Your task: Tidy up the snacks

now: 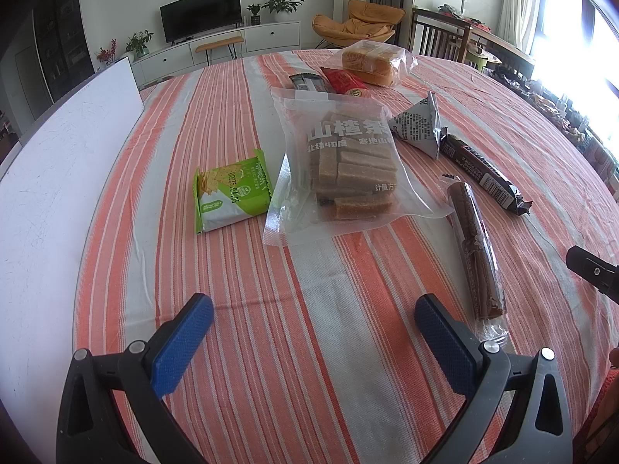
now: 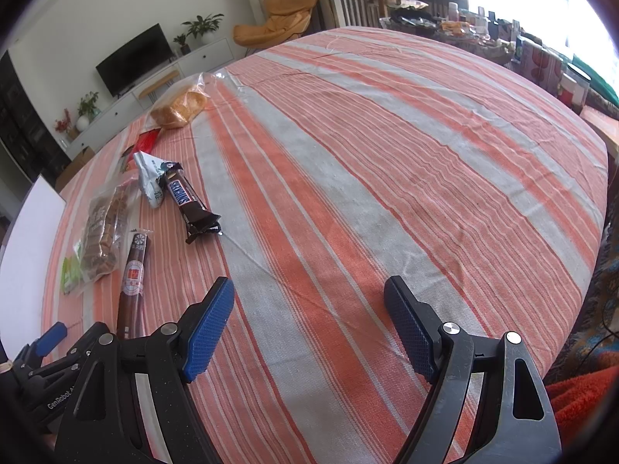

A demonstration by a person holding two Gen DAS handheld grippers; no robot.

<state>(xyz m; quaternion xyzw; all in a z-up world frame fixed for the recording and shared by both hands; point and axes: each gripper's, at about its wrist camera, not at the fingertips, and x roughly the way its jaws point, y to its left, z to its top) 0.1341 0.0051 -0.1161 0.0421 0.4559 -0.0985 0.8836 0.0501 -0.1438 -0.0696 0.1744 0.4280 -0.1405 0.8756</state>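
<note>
ahead, both grippers, left gripper point(image 1: 313, 305) and right gripper point(image 2: 309, 290), gape wide over bare tablecloth point(image 2: 387, 154).

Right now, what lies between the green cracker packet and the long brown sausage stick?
In the left wrist view, the clear bag of hawthorn strips lies between the green cracker packet and the sausage stick.
</note>
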